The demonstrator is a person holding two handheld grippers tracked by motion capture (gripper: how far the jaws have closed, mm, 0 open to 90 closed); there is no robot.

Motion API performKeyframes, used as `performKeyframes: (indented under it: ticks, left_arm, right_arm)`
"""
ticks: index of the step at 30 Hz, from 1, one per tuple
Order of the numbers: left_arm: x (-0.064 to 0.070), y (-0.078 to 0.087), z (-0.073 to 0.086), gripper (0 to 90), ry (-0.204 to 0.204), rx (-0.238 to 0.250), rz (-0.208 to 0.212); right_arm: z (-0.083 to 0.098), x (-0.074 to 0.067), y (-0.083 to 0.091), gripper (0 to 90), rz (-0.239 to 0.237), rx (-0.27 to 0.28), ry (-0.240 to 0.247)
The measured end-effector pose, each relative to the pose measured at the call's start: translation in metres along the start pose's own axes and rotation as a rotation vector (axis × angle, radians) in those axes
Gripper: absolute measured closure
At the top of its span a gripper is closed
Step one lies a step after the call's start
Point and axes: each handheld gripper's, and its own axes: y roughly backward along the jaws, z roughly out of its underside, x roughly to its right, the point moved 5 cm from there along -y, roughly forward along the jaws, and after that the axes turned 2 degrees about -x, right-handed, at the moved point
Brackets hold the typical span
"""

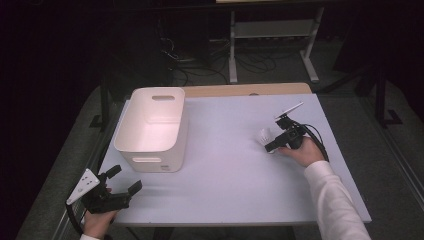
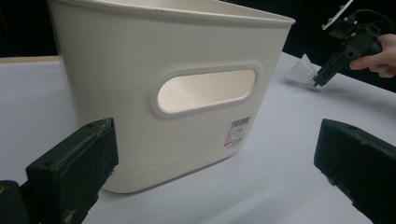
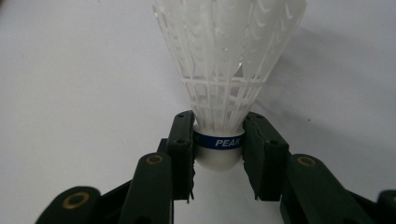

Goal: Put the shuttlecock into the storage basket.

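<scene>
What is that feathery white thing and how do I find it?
Start at the big white bin on the table's left, then look across to the right. There the right tongs pinch a shuttlecock: white netted skirt, blue band around its rounded cork.

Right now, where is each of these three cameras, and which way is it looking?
High view: above the table, looking forward and down; both forearms and tools show.
Left tool view: on the left tool, facing the bin; its open jaws show.
Right tool view: on the right tool, gripping the shuttlecock.
All three show the shuttlecock.
</scene>
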Motion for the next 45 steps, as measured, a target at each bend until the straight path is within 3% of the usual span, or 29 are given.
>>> performKeyframes:
  ticks: [12, 25, 45]
  left_arm:
    - [0.000, 0.000, 0.000, 0.0, 0.001, -0.001, -0.002]
    - [0.000, 0.000, 0.001, 0.0, -0.007, -0.009, 0.003]
    - [0.001, 0.000, 0.001, 0.0, -0.001, -0.007, 0.014]
  right_arm:
    - [-0.003, -0.008, 0.020, 64.1, -0.020, 0.068, 0.033]
    - [-0.020, -0.035, 0.043, 64.0, -0.021, 0.115, 0.110]
    - [-0.037, -0.079, 0.056, 64.0, -0.052, 0.190, 0.200]
